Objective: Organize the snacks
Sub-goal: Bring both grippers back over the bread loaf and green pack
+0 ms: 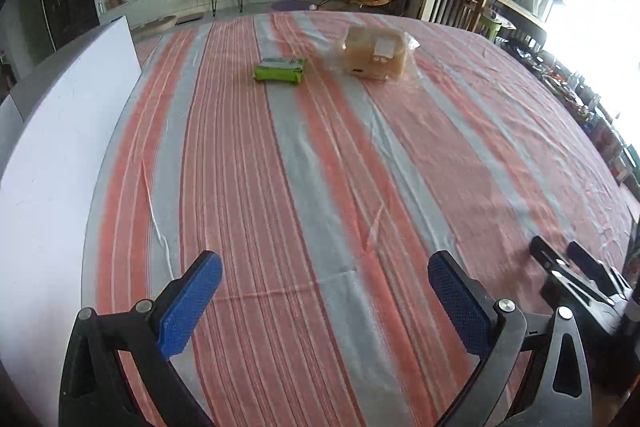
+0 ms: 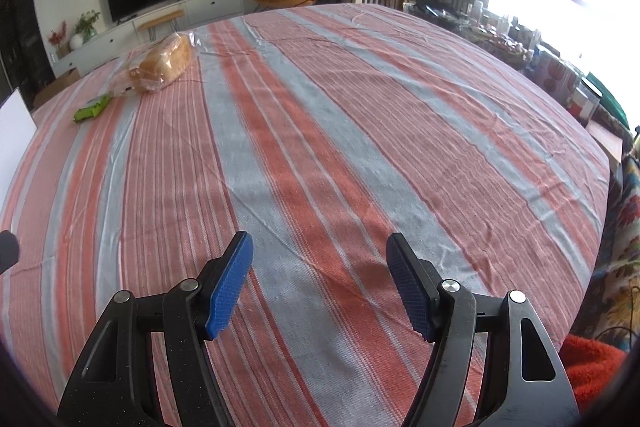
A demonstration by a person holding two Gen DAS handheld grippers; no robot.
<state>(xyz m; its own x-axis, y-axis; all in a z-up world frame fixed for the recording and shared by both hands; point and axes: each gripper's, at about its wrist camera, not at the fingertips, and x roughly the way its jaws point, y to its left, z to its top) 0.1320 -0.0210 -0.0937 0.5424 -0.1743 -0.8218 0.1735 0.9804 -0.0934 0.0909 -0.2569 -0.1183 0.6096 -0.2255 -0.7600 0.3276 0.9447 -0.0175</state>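
Well ahead of both released tongs, left gripper (image 1: 325,267) and right gripper (image 2: 319,249), were catalogued a green packet (image 1: 280,70) and bagged bread (image 1: 376,54) (apparently awaiting sorting).

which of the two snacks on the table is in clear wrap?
The bread loaf, tan and bulky in a loose transparent bag. The other, the green packet just left of it in the left wrist view, is flat and opaque.

One bagged bread loaf (image 1: 374,55), one green packet (image 1: 280,70).
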